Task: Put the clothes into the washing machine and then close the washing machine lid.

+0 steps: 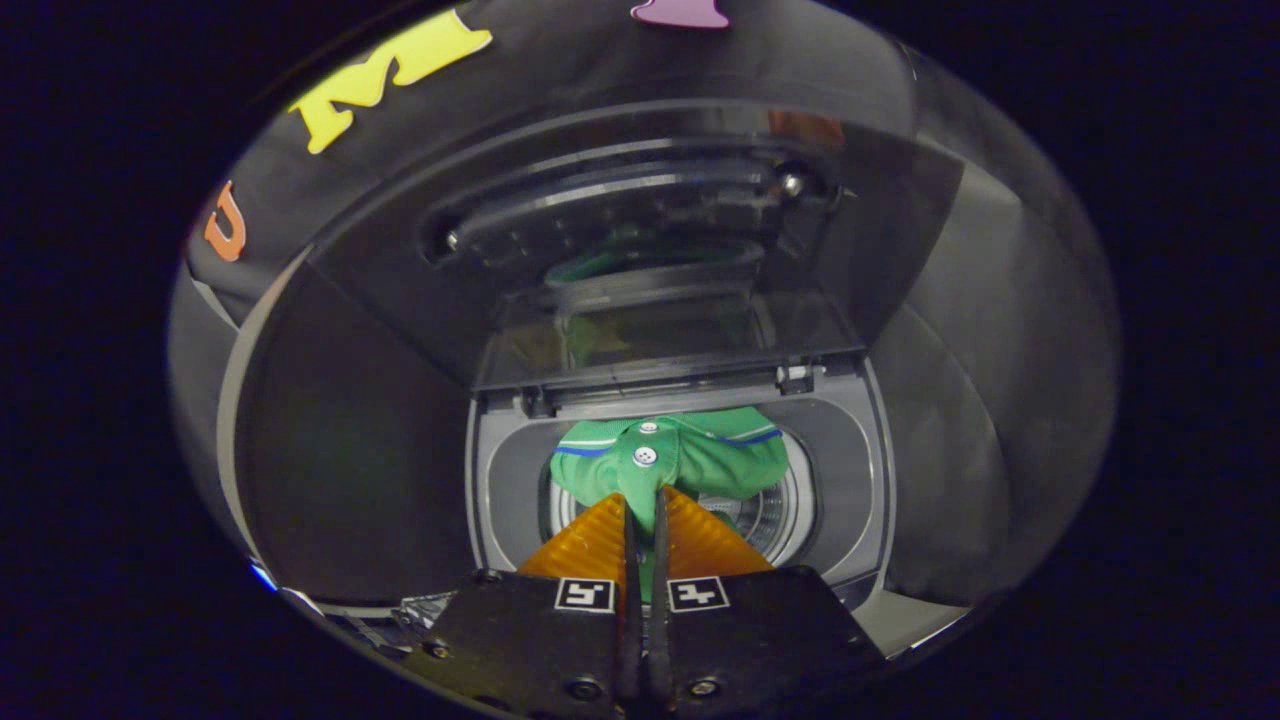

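Observation:
A green shirt [690,460] with white buttons and blue collar stripes hangs from my gripper [645,505], whose two fingers are shut on its fabric. The shirt hangs just over the round drum opening [785,515] of the grey top-loading washing machine [850,470]. Beyond the shirt the machine's dark see-through lid [660,270] stands raised, hinged at the back edge of the opening. A faint green reflection of the shirt shows in the lid.
The machine's grey top frame [500,470] surrounds the drum on both sides. A dark panel [340,440] stands to the left of the machine and a grey wall [1000,420] to its right. Black cloth hangs behind the lid.

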A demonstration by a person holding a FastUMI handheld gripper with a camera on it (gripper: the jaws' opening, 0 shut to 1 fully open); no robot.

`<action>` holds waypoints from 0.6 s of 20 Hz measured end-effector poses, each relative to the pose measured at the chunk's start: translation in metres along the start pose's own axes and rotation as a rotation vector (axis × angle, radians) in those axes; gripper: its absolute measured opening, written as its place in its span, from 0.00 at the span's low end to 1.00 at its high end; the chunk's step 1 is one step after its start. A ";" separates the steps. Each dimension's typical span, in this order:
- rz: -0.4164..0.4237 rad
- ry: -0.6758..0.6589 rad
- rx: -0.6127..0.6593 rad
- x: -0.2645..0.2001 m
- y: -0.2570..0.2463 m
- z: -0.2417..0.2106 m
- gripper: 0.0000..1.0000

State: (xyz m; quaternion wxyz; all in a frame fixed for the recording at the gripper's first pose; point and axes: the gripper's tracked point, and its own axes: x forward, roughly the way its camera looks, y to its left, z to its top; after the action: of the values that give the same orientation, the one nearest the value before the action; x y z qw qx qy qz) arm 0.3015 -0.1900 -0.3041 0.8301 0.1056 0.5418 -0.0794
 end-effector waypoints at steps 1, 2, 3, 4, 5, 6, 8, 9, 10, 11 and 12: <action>-0.007 0.000 -0.004 0.010 -0.002 -0.003 0.06; -0.012 -0.003 -0.010 0.015 -0.002 -0.007 0.06; -0.019 -0.002 -0.020 0.021 -0.003 -0.010 0.06; -0.032 0.003 -0.031 0.028 -0.006 -0.012 0.06; -0.041 0.005 -0.038 0.033 -0.008 -0.014 0.06; -0.048 0.007 -0.039 0.036 -0.007 -0.014 0.07; -0.038 0.007 -0.028 0.038 -0.004 -0.016 0.09; -0.027 0.001 -0.032 0.036 -0.002 -0.015 0.12; -0.021 -0.009 -0.037 0.031 -0.002 -0.015 0.18; -0.013 -0.037 -0.046 0.019 0.002 -0.003 0.21; -0.009 -0.071 -0.048 0.008 0.005 0.002 0.33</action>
State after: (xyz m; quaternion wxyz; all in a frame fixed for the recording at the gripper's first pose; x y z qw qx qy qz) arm 0.3080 -0.1858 -0.3102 0.8508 0.0801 0.5141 -0.0739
